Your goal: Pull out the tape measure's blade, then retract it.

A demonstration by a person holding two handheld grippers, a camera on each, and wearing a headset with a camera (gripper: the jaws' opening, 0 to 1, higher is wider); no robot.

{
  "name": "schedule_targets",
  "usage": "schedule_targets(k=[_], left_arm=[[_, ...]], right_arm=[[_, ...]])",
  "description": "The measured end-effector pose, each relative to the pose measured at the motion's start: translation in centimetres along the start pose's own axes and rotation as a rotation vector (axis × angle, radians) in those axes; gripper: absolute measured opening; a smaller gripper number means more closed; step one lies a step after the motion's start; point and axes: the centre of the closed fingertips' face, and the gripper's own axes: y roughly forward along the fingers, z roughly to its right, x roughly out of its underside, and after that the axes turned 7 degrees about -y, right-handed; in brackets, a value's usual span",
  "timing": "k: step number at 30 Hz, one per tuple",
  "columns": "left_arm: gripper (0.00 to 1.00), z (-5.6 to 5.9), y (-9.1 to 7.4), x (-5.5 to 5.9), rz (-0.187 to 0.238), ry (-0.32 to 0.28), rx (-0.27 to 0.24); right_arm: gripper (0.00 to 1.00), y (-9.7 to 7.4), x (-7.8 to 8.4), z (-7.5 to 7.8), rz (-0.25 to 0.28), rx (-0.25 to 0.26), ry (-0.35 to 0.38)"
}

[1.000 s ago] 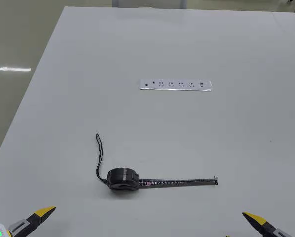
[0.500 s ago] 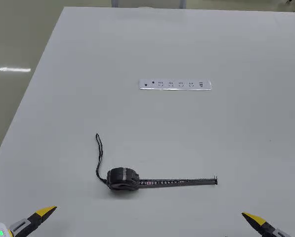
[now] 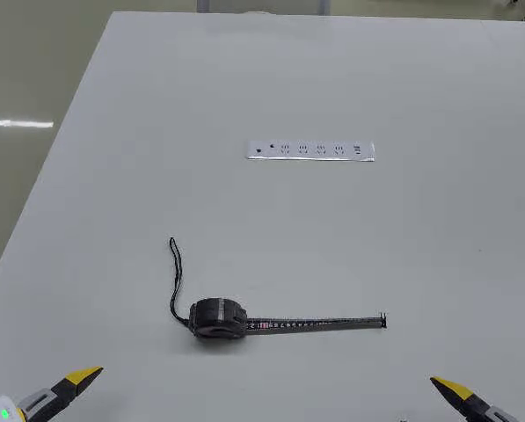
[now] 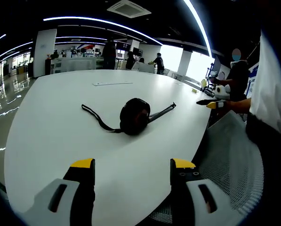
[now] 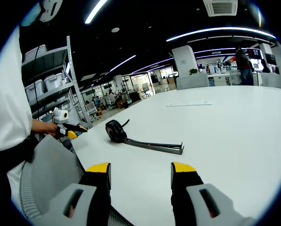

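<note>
White and smooth, the table (image 3: 113, 176) carries a round black tape measure (image 3: 219, 317) near its front edge. Its thin blade (image 3: 319, 323) lies pulled out flat, and its cord (image 3: 175, 272) curls toward a flat power strip (image 3: 311, 150) farther away. The yellow-tipped left gripper (image 4: 133, 165) and right gripper (image 5: 140, 167) are released, well apart from the tape measure.

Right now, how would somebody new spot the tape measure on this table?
Look at the big white table. Nearer the person than the white power strip lies the tape measure. It is the one dark thing there: a round black case with a thin blade sticking out one side and a looped strap on the other.
</note>
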Motion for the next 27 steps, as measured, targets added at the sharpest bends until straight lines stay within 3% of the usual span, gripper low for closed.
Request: schedule_targets(k=[8, 14, 27], left_arm=[[0.63, 0.7, 0.9, -0.4, -0.001, 0.004, 0.002], [0.63, 0.5, 1.5, -0.7, 0.001, -0.007, -0.007], [0.63, 1.1, 2.9, -0.5, -0.017, -0.006, -0.013]], right_arm=[[0.51, 0.6, -0.2, -0.2, 0.000, -0.012, -0.004], [0.51, 0.9, -0.3, -0.2, 0.000, -0.016, -0.005], [0.51, 1.6, -0.6, -0.3, 0.002, -0.022, -0.013]])
